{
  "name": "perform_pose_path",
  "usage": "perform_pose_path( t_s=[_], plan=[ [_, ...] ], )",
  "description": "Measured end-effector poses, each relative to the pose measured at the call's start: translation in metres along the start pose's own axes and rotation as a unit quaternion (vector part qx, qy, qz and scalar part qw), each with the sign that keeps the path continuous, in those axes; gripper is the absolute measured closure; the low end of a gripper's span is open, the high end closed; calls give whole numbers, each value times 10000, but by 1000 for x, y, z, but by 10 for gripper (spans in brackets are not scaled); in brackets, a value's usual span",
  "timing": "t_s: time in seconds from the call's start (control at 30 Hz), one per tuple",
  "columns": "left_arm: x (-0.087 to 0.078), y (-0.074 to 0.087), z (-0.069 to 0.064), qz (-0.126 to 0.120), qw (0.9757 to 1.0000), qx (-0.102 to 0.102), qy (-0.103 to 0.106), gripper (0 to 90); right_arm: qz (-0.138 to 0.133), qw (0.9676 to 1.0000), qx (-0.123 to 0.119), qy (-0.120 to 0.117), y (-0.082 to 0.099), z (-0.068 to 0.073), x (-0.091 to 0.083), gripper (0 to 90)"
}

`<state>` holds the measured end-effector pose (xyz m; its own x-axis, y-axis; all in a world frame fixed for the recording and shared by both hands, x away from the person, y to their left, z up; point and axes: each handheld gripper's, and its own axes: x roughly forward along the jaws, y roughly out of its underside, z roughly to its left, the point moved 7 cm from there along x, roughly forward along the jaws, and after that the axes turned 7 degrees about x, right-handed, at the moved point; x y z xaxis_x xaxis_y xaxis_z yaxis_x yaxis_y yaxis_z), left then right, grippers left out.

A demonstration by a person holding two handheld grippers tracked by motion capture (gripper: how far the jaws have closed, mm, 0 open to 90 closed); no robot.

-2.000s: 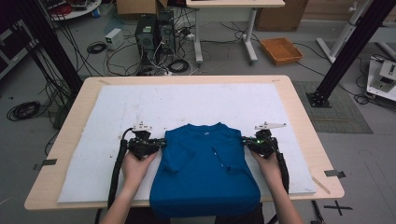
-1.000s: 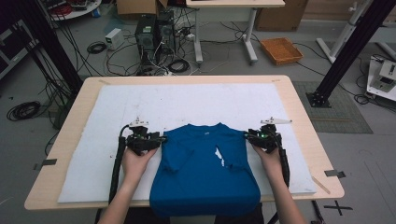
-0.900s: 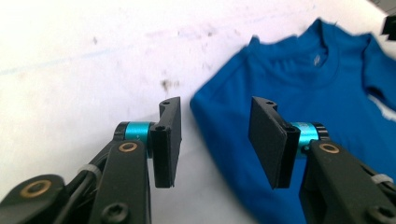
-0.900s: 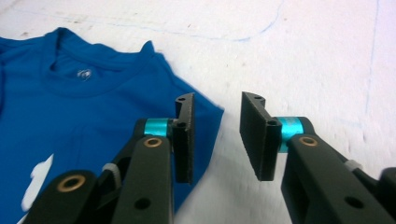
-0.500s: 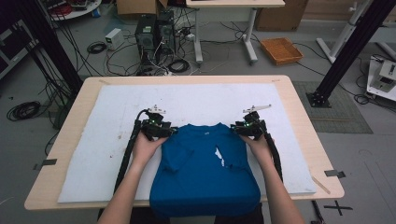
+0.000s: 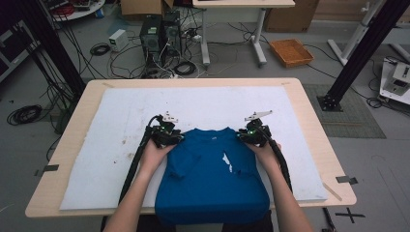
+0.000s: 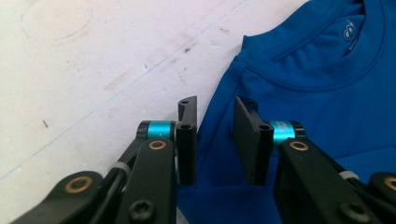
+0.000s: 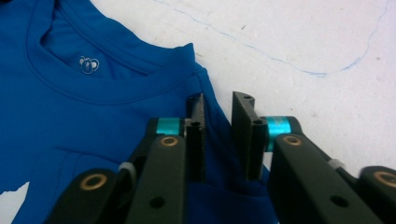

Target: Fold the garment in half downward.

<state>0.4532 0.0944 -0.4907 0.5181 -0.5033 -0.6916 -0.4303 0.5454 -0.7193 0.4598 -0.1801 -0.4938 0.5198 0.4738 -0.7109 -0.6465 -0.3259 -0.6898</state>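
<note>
1. Working both shoulders at once: the left tongs (image 6: 178, 137) sit at the shirt's left shoulder and the right tongs (image 6: 243, 136) at its right shoulder, seen from the high view.
2. Blue T-shirt (image 6: 212, 179) lies flat on the white sheet (image 6: 111, 125) that covers the tabletop (image 6: 309, 111), in the near half, collar toward 12 o'clock and hem hanging off the edge at 6 o'clock.
3. Left gripper view now: the left tongs (image 7: 215, 135) have just been closing, and a narrow gap is left between the jaws. The shoulder edge of the T-shirt (image 7: 308, 98) runs up through that gap; one jaw stands over the white sheet (image 7: 93, 70), the other over blue cloth. Whether the pads press the cloth I cannot tell.
4. Right gripper view: the right tongs (image 8: 218, 135) have just been closing too, with the jaws near together. A raised fold of the T-shirt (image 8: 93, 116) at the shoulder seam sits between them, touching the inner faces, so they look to be pinching it.
5. Collar (image 8: 88, 88) with its small printed logo (image 8: 87, 64) lies at about 10 o'clock from the right tongs, open and flat.
6. Small white patch (image 6: 226, 161) shows on the chest, toward 5 o'clock from the collar in the high view.
7. Both hands grip the gripper bodies, forearms coming in from 6 o'clock, cables trailing back along them.
</note>
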Motion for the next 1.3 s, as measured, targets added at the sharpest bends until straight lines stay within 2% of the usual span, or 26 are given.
perform_pose_path(
  t_s=[0.03,0.07,0.1,0.17,0.3,0.33,0.5,0.63,0.7,0.8,0.93,0.97,1.0,1.03,1.13,1.3],
  plan=[
    [0,0,-1,-6,10000,10,29,772,-12,10000,41,-51,1,1,0,842],
    [0,0,-2,-6,10000,18,58,772,-12,10000,41,-51,1,1,0,842],
    [0,-1,-3,-10,9999,28,111,844,-60,9999,40,-75,0,1,0,863],
    [0,-1,-3,-13,9999,24,102,867,-139,9998,105,-80,-1,-1,-1,871],
    [0,0,2,-52,9999,-91,74,874,-289,9991,274,-131,-4,-4,-3,879],
    [0,0,5,-104,9997,-193,88,875,-312,9990,301,-134,-4,-5,-3,881],
    [-3,-1,10,-263,9991,-328,109,876,-456,9978,468,-135,-8,-10,-3,884],
    [-4,-2,14,-319,9989,-341,53,876,-516,9974,480,-116,-11,-10,-4,887],
    [-5,-3,19,-422,9981,-457,27,876,-649,9964,528,-159,-18,-10,-4,887],
    [-5,-4,23,-438,9977,-523,-10,875,-628,9964,544,-169,-22,-11,-3,887],
    [-7,-14,30,-449,9979,-458,-101,875,-710,9959,538,-153,-34,-10,-2,887],
    [-11,-20,31,-579,9975,-378,-122,875,-781,9956,499,-144,-39,-10,-2,887],
    [-11,-20,31,-579,9975,-378,-122,875,-775,9957,495,-136,-40,-9,-3,886],
    [-13,-22,31,-688,9969,-366,-122,875,-786,9957,470,-119,-40,-9,-4,887],
    [-22,-22,28,-665,9974,-273,-98,875,-822,9954,470,-161,-40,-7,-11,886],
    [-37,-27,17,-868,9962,-53,-67,875,-1012,9940,337,-254,-38,4,-29,886]
  ],
)
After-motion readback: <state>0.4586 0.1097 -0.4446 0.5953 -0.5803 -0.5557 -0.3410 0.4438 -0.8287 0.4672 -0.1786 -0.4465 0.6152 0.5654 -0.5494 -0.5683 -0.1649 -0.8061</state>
